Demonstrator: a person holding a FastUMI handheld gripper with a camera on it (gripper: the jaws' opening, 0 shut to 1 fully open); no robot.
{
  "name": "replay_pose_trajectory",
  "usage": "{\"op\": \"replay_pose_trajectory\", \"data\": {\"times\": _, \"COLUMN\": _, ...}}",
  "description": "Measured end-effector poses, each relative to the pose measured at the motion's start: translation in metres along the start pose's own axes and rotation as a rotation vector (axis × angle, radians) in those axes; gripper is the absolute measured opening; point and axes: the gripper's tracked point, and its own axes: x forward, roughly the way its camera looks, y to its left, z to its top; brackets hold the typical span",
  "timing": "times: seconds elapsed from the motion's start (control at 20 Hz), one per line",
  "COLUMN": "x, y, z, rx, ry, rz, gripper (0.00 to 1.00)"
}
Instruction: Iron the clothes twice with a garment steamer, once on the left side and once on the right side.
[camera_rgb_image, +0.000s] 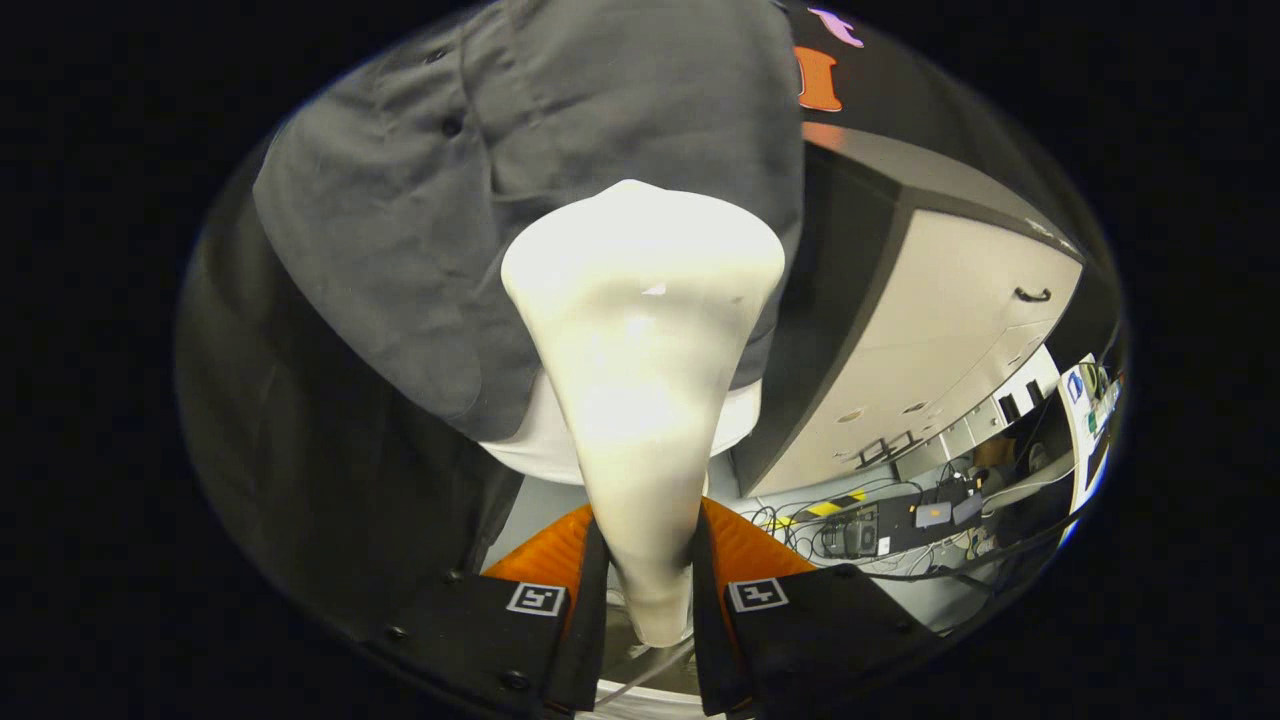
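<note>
Steamer (640, 400), a pale handheld unit, held by its narrow handle between the two fingers (590, 600) of the gripper (648, 610), which close on it from either side; its broad flared head points away from the fingers and lies against a dark grey shirt (560, 200). Shirt hangs just beyond the steamer head, with a buttoned front strip and two dark buttons visible to one side of the head; whether the head actually touches the cloth cannot be told, since the head hides the contact. A white garment or lining (535, 440) shows below the shirt's hem, partly covered by the steamer. The steamer's face and any steam outlets are turned away and hidden. A thin cord or hose (650, 670) trails from the handle's base between the fingers, cut off below. Beside the shirt stands a light-coloured cabinet (950, 340) with a dark frame and a dark handle. On the floor (780, 510) past the cabinet lie tangled cables (800, 520), small electronic boxes and a yellow-and-black striped strip (835, 505), all small and warped.
</note>
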Motion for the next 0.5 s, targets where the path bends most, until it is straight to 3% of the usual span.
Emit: {"op": "replay_pose_trajectory", "data": {"times": 0.5, "x": -0.123, "y": -0.087, "z": 0.101, "rx": -0.018, "ry": -0.257, "rz": 0.053, "gripper": 0.45}}
